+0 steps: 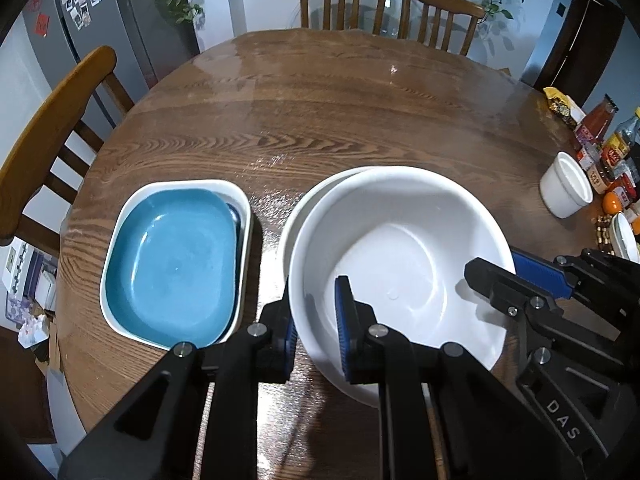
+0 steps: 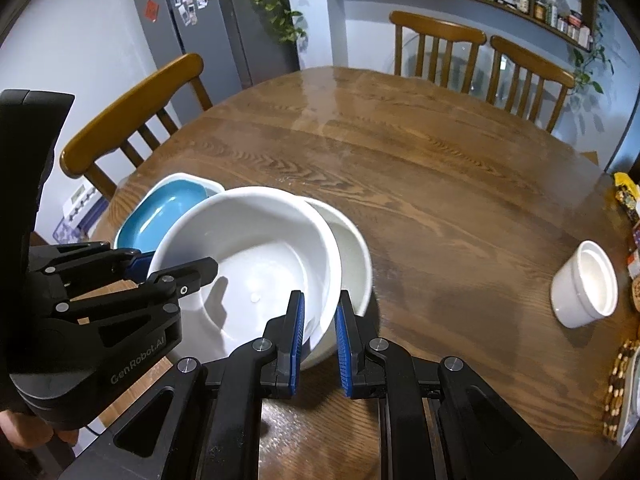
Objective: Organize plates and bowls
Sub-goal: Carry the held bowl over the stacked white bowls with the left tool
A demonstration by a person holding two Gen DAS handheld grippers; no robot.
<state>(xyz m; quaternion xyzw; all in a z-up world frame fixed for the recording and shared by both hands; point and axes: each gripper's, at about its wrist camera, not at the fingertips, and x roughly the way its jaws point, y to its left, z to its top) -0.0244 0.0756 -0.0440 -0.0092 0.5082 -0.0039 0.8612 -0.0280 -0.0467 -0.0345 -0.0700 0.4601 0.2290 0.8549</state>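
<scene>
A large white bowl [image 1: 400,264] [image 2: 256,256] hangs tilted over a second white bowl [image 1: 316,200] [image 2: 352,248] on the round wooden table [image 1: 320,112]. My left gripper [image 1: 316,336] [image 2: 176,268] is shut on its left rim, one finger inside, one outside. My right gripper [image 2: 320,340] [image 1: 508,268] is shut on its right rim the same way. To the left, a blue square plate [image 1: 176,264] [image 2: 164,216] lies inside a white square dish [image 1: 245,216] [image 2: 180,178].
A small white ramekin [image 1: 566,184] [image 2: 586,284] stands at the table's right, beside sauce bottles and jars [image 1: 604,140] and a beaded mat [image 2: 616,384]. Wooden chairs [image 1: 52,128] [image 2: 436,48] ring the table. A fridge [image 2: 208,12] is behind.
</scene>
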